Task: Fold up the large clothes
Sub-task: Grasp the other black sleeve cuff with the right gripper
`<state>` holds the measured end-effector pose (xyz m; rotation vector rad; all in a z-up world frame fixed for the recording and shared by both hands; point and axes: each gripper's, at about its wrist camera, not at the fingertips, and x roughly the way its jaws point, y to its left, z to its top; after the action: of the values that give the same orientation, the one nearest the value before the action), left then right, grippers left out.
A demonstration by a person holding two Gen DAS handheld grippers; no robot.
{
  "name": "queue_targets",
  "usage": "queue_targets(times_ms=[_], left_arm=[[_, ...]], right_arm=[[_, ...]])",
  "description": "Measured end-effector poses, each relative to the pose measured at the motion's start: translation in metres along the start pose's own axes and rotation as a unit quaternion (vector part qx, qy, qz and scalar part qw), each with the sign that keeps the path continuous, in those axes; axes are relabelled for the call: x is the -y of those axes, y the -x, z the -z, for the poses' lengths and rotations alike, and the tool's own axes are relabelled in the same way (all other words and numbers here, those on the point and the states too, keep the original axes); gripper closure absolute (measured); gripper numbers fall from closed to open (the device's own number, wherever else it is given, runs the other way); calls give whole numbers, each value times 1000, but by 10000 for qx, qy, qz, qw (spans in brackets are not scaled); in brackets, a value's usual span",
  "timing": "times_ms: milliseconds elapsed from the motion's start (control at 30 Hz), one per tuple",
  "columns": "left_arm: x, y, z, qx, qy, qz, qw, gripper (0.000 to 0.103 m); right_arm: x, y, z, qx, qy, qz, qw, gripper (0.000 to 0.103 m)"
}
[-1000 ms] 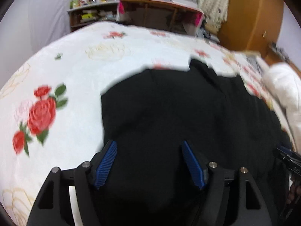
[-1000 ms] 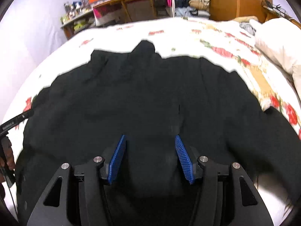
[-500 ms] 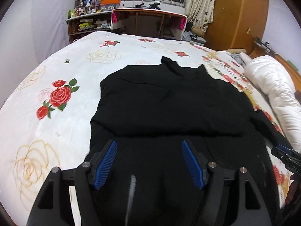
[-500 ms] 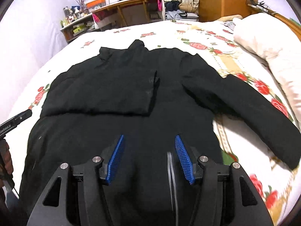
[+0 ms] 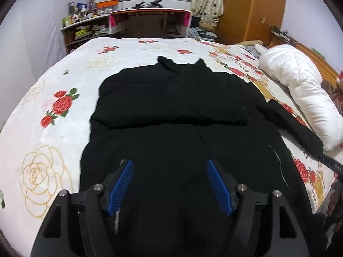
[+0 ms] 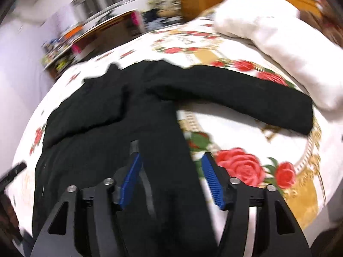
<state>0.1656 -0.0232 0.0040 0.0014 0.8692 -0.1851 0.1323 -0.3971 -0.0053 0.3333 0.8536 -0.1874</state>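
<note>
A large black coat (image 5: 182,115) lies flat on the rose-patterned bed (image 5: 49,128), collar at the far end. One sleeve is folded across the chest; the other sleeve (image 6: 246,98) stretches out toward the white quilt. My left gripper (image 5: 169,165) hovers open over the coat's lower half, nothing between its pads. My right gripper (image 6: 171,156) hangs over the coat's right edge in a blurred view. Its jaws are opening, and the pads press on nothing. A grey zipper strip (image 5: 116,214) shows by the left finger.
A rolled white quilt (image 5: 304,90) lies along the bed's right side, close to the outstretched sleeve's cuff. A desk (image 5: 150,21), a cluttered shelf (image 5: 83,27) and a wooden wardrobe (image 5: 253,10) stand beyond the bed. The right gripper's tip (image 5: 330,165) and a hand show at the right edge.
Both grippers have drawn back and up from the coat, so all of it now shows. The right view has rolled and swung toward the outstretched sleeve, and its jaws stand wider.
</note>
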Motion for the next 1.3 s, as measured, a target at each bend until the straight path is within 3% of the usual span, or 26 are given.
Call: queue_targets(times_ms=[333,633,833,1100,1133,1200,1300], left_arm=[[68,-34,-37,4,-505,305,9983,30],[118,-72,-60,-46,-840,554,9949,30],[119,-91,-55,-215,-861,525,9947,30],[97,-101,-43,-439,-600,377,9965,30],[94,-100,-43,-440,-588,352,9967,30],[88,-97,-41,-422,-555,318,9971,30],[76,-90,-41,-367,-463,272,9979,30]], right_arm=[[115,-17,-25,180,-1153,514,9918,32],[197,-57,-25,74,-2276,619,9718,32],[227,-77,-24,198,-2899,549,9553,32],[238,-93,-48,287,-3138,802,9456,32],[238,-92,-51,279,-3164,831,9446,37],[239,-91,-57,257,-3146,885,9447,63],[231,-78,-70,334,-2965,918,9500,71]])
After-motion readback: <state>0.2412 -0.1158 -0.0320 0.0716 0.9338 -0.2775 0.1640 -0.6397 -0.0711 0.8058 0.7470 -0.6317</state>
